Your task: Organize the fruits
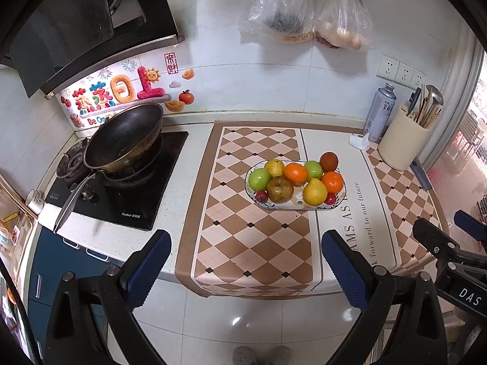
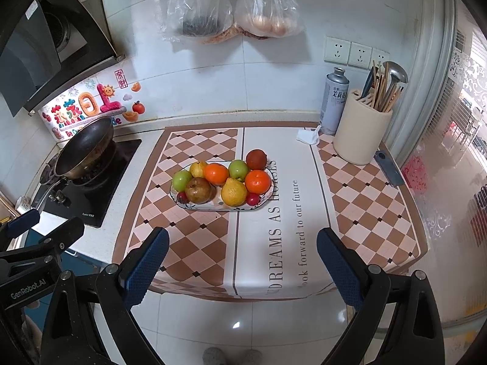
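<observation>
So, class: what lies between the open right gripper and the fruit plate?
Nothing but bare checkered mat. In the right wrist view, the right gripper is held back at the counter edge, with only mat up to the plate.

Both claws, left (image 1: 246, 261) & right (image 2: 243, 258), held side by side, jaws wide apart, apparently empty.

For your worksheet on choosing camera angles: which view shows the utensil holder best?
The right wrist view: the utensil holder stands whole and fairly large there, with its chopsticks and ladle distinct. The left wrist view shows the same holder smaller, pushed toward the right edge and more bent by the fisheye.
</observation>
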A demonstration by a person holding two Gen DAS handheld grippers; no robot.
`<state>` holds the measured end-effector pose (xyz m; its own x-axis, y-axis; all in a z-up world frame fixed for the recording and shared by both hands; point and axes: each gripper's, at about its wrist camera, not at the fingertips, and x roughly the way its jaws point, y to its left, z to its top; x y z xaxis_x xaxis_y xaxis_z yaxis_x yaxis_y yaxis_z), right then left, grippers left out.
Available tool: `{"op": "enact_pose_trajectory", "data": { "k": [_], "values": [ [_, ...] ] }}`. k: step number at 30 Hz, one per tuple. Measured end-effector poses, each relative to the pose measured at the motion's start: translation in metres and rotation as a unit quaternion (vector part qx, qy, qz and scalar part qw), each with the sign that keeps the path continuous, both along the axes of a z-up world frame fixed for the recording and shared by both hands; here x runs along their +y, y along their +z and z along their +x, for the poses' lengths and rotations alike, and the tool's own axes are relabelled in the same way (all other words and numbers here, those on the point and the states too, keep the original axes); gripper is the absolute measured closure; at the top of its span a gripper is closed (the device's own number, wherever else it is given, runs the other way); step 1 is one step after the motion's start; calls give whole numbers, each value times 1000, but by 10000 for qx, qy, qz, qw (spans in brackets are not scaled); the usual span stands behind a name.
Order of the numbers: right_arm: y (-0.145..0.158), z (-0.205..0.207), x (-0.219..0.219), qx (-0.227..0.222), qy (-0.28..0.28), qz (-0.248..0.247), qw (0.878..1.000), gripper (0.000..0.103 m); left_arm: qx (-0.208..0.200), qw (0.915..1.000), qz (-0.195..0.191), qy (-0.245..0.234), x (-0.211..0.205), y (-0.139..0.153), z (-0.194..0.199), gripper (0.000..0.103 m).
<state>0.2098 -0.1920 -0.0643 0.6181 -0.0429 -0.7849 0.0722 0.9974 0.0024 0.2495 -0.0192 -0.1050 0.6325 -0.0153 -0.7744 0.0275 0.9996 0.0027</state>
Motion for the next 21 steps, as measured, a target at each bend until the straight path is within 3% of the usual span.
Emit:
{"op": "enact_pose_trajectory", "data": {
  "k": [21],
  "values": [
    [4, 1, -2, 22, 59, -24, 10000, 3, 2, 10000, 2, -9, -1, 0, 1, 2]
  ]
}}
